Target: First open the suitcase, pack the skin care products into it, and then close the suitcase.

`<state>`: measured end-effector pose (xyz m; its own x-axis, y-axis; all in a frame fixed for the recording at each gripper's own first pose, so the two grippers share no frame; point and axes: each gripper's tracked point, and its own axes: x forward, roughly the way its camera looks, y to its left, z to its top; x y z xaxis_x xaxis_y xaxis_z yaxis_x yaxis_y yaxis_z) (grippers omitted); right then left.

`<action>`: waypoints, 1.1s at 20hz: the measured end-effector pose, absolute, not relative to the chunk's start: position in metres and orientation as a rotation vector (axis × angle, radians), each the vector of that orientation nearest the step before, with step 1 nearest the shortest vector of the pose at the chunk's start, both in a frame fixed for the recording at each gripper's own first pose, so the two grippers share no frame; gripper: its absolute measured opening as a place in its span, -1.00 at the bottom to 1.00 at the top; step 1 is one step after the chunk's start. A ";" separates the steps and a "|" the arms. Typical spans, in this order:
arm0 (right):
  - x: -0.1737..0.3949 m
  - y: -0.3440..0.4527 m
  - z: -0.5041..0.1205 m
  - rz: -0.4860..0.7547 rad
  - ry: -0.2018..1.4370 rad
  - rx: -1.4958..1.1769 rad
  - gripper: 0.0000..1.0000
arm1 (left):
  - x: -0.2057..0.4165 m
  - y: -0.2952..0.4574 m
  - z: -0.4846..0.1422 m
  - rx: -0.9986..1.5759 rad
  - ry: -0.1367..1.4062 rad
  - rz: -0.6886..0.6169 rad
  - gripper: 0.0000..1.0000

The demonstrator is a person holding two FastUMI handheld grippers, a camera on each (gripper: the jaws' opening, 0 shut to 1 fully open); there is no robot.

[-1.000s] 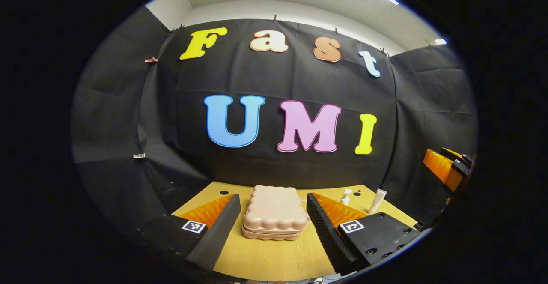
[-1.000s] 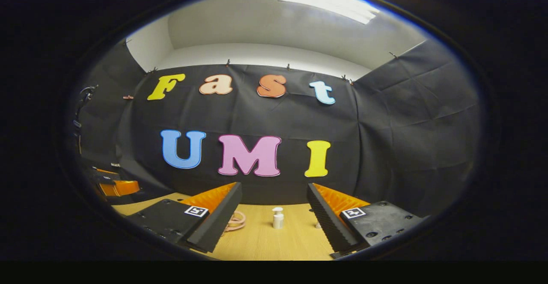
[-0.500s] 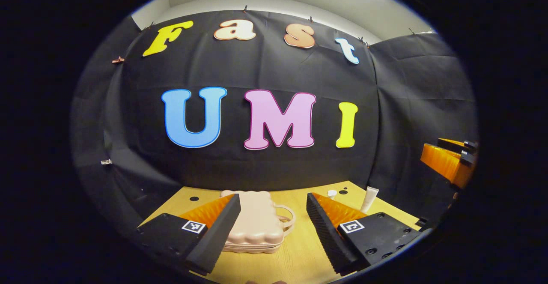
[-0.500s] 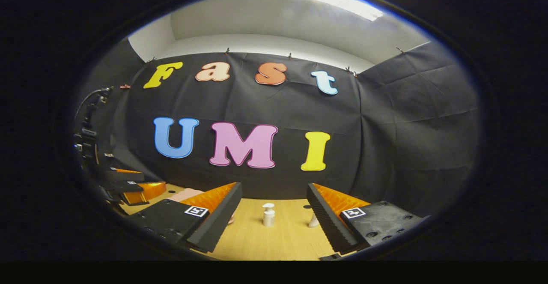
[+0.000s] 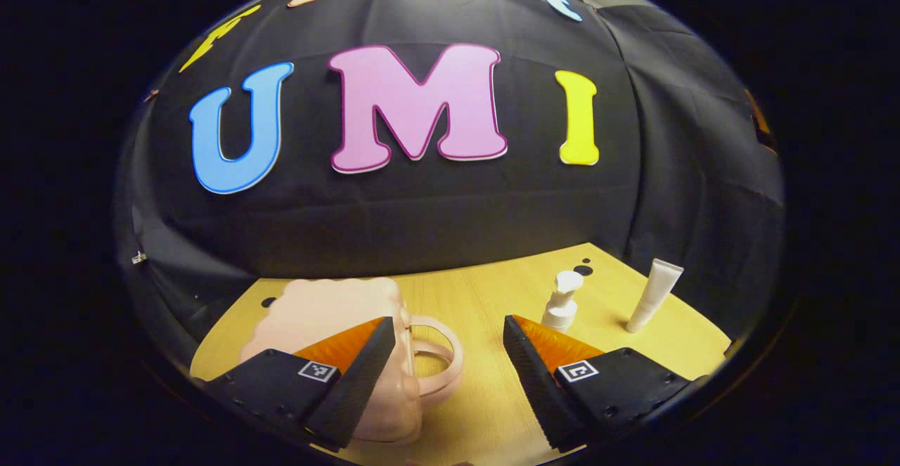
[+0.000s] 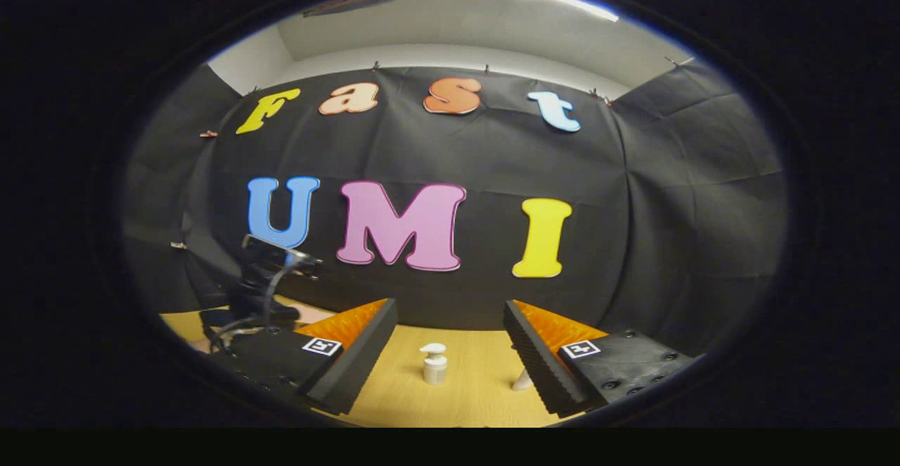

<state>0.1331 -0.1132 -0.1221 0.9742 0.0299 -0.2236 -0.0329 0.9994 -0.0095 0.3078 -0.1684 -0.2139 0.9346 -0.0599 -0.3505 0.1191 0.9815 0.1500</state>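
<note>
Suitcase (image 5: 330, 318), closed on the bench (image 5: 485, 297), lies near-left under the wide left claw (image 5: 446, 360), which should catch its seam by the handle (image 5: 439, 364), while the right gripper view frames the pump bottle (image 6: 434, 366) between the right claw (image 6: 450, 360), equally wide.

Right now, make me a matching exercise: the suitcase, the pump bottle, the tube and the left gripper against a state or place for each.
Things:
1. suitcase
2. pump bottle
3. tube
4. left gripper

States or places:
A. open, jaws to either side of the pink handle
B. standing near the table's right edge
C. lying shut, pink
D. upright between the suitcase and the tube

Pairs: 1-C, 2-D, 3-B, 4-A
</note>
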 end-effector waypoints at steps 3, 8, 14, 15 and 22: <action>0.135 -0.129 -0.167 0.029 0.318 -0.008 0.93 | 0.348 -0.176 -0.263 0.198 0.441 -0.057 0.96; 0.147 -0.160 -0.218 0.002 0.460 0.001 0.94 | 0.385 -0.174 -0.324 0.298 0.578 0.004 0.89; 0.176 -0.177 -0.220 -0.042 0.455 0.052 0.94 | 0.390 -0.150 -0.364 0.274 0.755 0.132 0.35; 0.178 -0.178 -0.222 -0.040 0.455 0.036 0.93 | 0.392 -0.145 -0.361 0.279 0.760 0.134 0.21; 0.185 -0.165 -0.216 -0.017 0.437 0.039 0.94 | 0.391 -0.161 -0.323 0.094 0.750 0.055 -0.65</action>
<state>0.1851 -0.1648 -0.2155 0.9061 -0.0081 -0.4231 0.0249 0.9991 0.0342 0.3908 -0.1606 -0.3231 0.7304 0.0831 -0.6779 -0.0158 0.9944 0.1048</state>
